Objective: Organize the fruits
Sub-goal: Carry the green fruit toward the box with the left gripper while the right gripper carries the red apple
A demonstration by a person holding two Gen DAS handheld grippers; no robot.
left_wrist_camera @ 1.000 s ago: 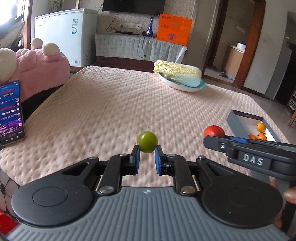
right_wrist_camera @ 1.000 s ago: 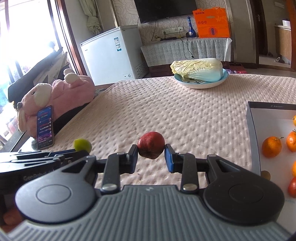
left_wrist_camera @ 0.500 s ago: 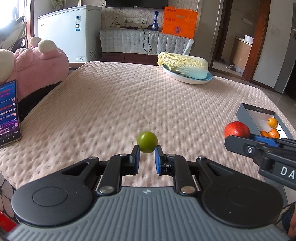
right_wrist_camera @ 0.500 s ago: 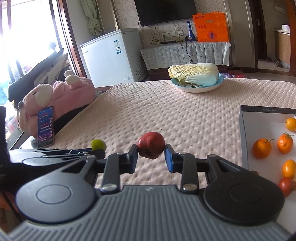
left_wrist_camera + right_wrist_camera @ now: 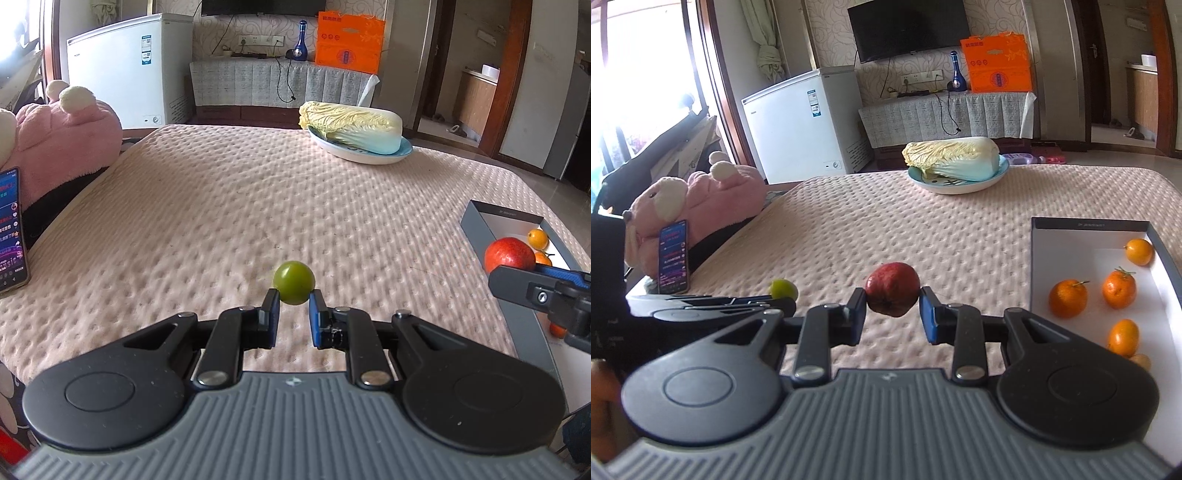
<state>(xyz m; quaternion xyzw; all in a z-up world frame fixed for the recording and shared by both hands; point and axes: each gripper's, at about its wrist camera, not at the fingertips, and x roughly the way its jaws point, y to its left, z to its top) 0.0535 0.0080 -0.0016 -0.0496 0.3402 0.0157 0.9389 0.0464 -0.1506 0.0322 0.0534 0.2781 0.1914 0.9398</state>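
Observation:
My left gripper [image 5: 293,301] is shut on a small green fruit [image 5: 294,282] and holds it above the pink quilted table cover. My right gripper [image 5: 892,299] is shut on a red fruit [image 5: 892,288], held left of a grey box [image 5: 1086,224] with a white floor. Several oranges [image 5: 1068,298] lie in the box. In the left wrist view the red fruit [image 5: 509,254] and the right gripper sit at the right, in front of the box [image 5: 480,221]. In the right wrist view the green fruit [image 5: 782,288] shows at the left.
A blue plate [image 5: 364,157] with a napa cabbage [image 5: 351,125] stands at the far side of the table. A phone [image 5: 11,229] leans on a pink plush toy [image 5: 62,144] at the left edge. A white freezer [image 5: 129,74] stands behind.
Both grippers have risen and tilted, keeping their fruits. The right gripper with the red fruit has moved right, toward the box. More of the box floor and oranges shows now.

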